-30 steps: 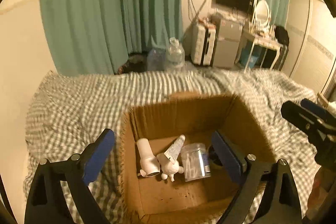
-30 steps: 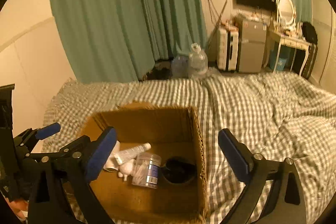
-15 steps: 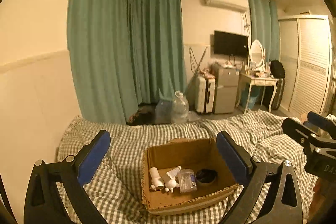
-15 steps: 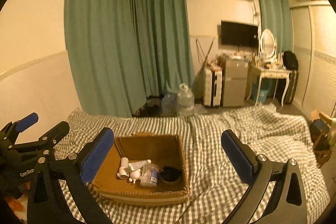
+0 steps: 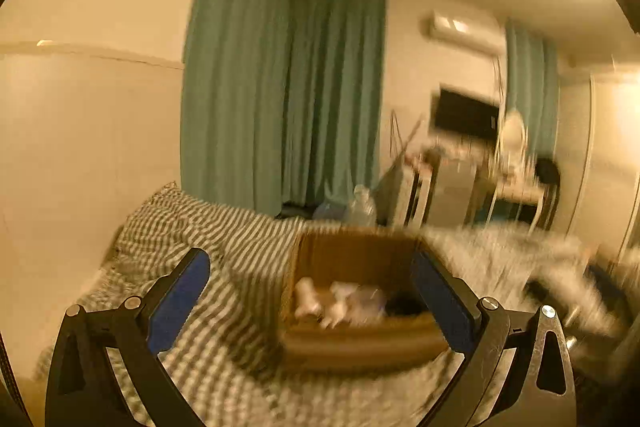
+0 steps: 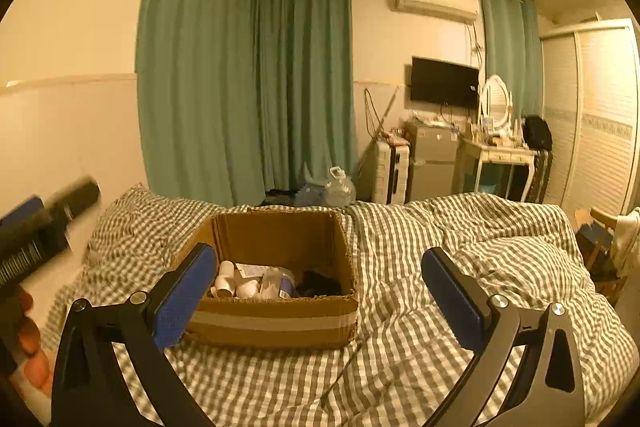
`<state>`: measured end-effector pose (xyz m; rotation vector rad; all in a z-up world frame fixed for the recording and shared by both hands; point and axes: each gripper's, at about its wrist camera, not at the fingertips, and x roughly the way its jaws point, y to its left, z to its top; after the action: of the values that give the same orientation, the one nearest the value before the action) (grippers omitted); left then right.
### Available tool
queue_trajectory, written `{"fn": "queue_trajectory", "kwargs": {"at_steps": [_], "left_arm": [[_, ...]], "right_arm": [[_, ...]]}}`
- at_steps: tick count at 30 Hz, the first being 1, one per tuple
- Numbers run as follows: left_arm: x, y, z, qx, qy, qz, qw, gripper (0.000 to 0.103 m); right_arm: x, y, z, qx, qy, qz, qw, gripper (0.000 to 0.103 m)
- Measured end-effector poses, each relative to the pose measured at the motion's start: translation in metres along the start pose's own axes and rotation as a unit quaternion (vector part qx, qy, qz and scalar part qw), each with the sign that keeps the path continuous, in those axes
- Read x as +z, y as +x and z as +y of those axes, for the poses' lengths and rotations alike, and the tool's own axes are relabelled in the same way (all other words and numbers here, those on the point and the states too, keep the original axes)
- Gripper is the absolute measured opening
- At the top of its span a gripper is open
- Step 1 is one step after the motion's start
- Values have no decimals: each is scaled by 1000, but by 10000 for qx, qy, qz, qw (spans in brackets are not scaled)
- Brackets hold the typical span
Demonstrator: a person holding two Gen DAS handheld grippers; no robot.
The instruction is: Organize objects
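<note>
An open cardboard box (image 6: 276, 319) sits on a checked bedcover (image 6: 440, 267). Inside lie a white bottle (image 6: 225, 279), a tube, a clear jar (image 6: 278, 283) and a dark round item (image 6: 320, 283). My right gripper (image 6: 320, 291) stands open and empty, pulled back from the box. In the blurred left wrist view the box (image 5: 352, 343) shows with pale items (image 5: 332, 301) inside; my left gripper (image 5: 310, 295) is open and empty. The left gripper (image 6: 44, 223) also appears blurred at the left edge of the right wrist view, held by a hand (image 6: 28, 355).
Green curtains (image 6: 248, 87) hang behind the bed. Water jugs (image 6: 340, 189), a suitcase (image 6: 390, 171), a small fridge (image 6: 434, 163), a wall TV (image 6: 444, 83) and a dressing table with a mirror (image 6: 496, 147) stand beyond. A wardrobe (image 6: 600, 115) is at the right.
Both grippers have pulled up and back from the box, which now looks smaller and farther. The left wrist view has swung and is blurred by motion.
</note>
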<state>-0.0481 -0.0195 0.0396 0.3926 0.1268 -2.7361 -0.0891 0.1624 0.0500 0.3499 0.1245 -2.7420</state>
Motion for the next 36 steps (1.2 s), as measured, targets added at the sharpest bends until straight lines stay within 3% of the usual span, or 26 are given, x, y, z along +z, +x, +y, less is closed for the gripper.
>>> {"fn": "queue_trajectory", "kwargs": {"at_steps": [3,9,14,19,36], "left_arm": [[-26,5,0,428,234,-145,9987,103],[-35,12,9,65,-135,132,9998,103],[-35,2,2,145,179,9,9997,103],[-36,-3,-6,-187,364,28,9992,103],[-40,-2,-6,-156,381,153,9990,103]], "right_arm": [[-11,3,0,-69,-52,-129,9999,103],[-30,14,-18,-48,229,16,9997,103],[-38,17,-26,-100,242,135,9996,103],[-39,16,-27,-59,276,182,9994,103],[-48,18,-15,-92,25,245,9997,103]]}}
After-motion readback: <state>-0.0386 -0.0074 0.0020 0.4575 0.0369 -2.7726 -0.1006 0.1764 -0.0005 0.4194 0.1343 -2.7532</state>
